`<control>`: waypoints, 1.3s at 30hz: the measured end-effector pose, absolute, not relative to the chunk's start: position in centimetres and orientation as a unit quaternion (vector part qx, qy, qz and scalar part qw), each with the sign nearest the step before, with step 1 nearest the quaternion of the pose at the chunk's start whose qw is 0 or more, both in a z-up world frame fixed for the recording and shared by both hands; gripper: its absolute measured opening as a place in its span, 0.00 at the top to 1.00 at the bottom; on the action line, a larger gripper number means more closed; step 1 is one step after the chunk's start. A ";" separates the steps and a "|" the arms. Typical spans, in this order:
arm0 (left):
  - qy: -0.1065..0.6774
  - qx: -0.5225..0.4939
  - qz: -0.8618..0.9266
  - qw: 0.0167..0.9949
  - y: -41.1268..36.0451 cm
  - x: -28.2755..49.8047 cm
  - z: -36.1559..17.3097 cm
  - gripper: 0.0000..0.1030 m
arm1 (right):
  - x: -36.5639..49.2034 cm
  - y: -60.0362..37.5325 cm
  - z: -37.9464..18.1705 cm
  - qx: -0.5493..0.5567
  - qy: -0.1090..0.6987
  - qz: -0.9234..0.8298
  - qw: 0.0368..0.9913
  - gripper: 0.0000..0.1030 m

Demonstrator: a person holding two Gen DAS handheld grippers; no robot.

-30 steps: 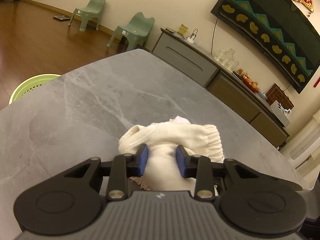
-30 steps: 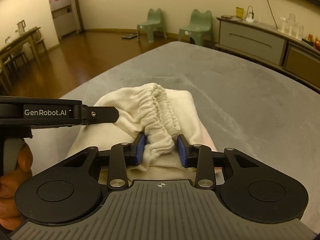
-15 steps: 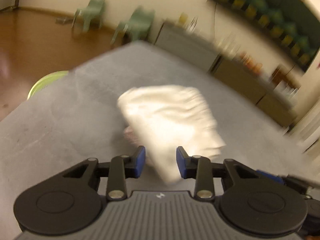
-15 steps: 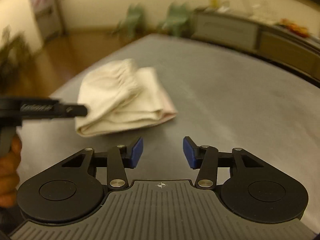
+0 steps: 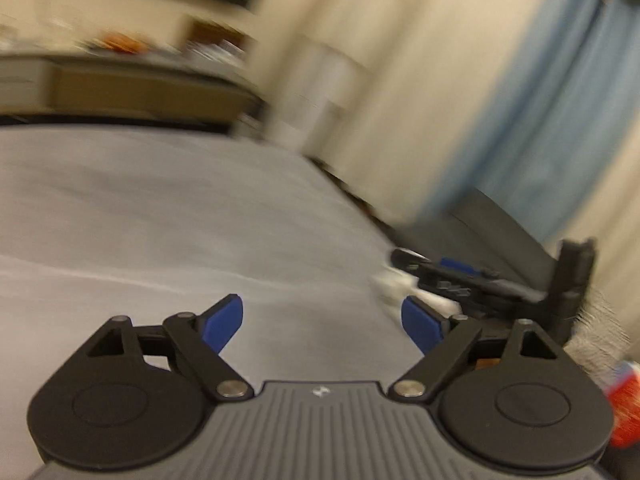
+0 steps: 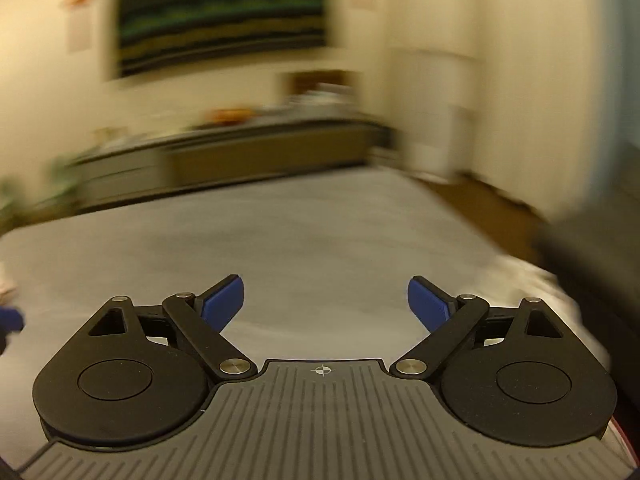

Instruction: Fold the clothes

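fingers on both the left gripper (image 5: 322,322) and right gripper (image 6: 326,300) are wide apart, holding nothing. blurry white cloth (image 6: 532,292) lies off to the right, nearer the right gripper.

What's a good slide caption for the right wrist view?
Right gripper open and empty over the grey table, room blurred by motion.

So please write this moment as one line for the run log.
left gripper: open, empty | right gripper: open, empty | table: bare ahead | views: blurred

Both wrist views skim low over the grey table (image 5: 160,220).
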State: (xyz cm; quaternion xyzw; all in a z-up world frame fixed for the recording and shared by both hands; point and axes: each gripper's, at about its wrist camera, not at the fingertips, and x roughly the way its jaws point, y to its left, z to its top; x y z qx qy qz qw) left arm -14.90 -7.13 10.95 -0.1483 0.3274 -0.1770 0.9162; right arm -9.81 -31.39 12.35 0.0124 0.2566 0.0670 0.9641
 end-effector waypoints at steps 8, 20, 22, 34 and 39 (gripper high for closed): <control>0.389 -0.072 -0.236 0.887 -21.6 -10.8 7.9 0.12 | -11.2 -44.7 8.2 0.017 0.302 -0.059 0.951 0.12; 0.434 -0.021 -0.201 0.878 -29.4 -6.9 4.5 0.14 | -6.0 -44.6 3.9 -0.005 0.299 0.006 0.954 0.18; 0.431 -0.034 -0.179 0.884 -27.8 -6.4 4.7 0.14 | -2.7 -44.5 2.4 0.023 0.350 0.011 0.937 0.51; 0.366 -0.125 0.035 0.922 -5.9 -9.1 5.5 0.14 | 6.5 -15.8 3.2 -0.042 0.374 0.300 0.876 0.76; 0.362 -0.165 0.089 0.913 1.7 -11.4 5.2 0.14 | 2.6 -8.3 6.2 -0.060 0.320 0.321 0.889 0.20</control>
